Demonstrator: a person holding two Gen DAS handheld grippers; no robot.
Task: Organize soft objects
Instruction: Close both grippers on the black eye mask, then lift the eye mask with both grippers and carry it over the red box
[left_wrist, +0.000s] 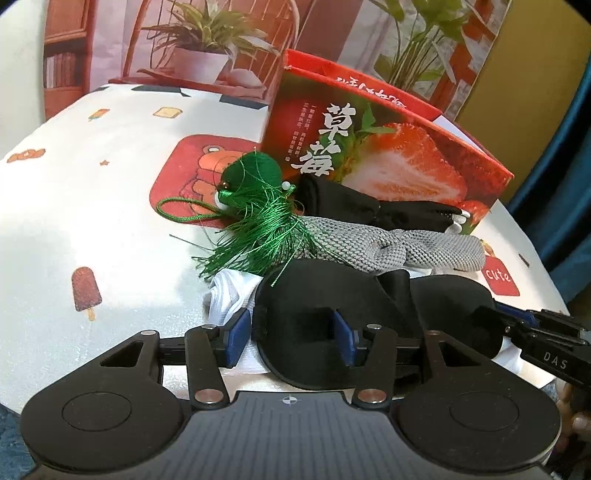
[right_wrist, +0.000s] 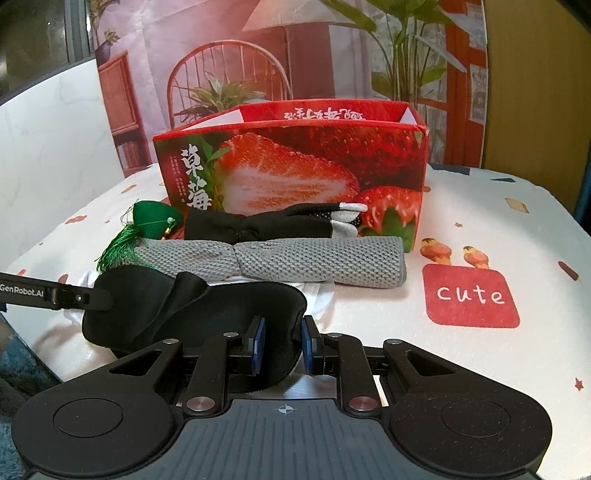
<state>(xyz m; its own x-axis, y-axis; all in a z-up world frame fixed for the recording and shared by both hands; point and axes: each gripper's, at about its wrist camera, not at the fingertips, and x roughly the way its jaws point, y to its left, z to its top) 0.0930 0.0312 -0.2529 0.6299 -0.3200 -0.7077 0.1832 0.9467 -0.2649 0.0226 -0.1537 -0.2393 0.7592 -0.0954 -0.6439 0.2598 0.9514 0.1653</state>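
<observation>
Table (right_wrist: 480, 229): covered with a white printed cloth.
Strawberry box (right_wrist: 295, 166): red carton, open top, upright at the back.
Grey knit cloth (right_wrist: 317, 258): rolled, lying in front of the box.
Black glove (right_wrist: 266, 221): between the box and the grey knit cloth.
Black eye mask (right_wrist: 207, 306): nearest the cameras, on white fabric (left_wrist: 229, 295).
Green tassel (left_wrist: 258, 218): at the left end of the row.
Left gripper (left_wrist: 291, 334): fingers spread around one end of the mask; contact unclear.
Right gripper (right_wrist: 282, 341): fingers nearly together, pinching the mask's other end.
</observation>
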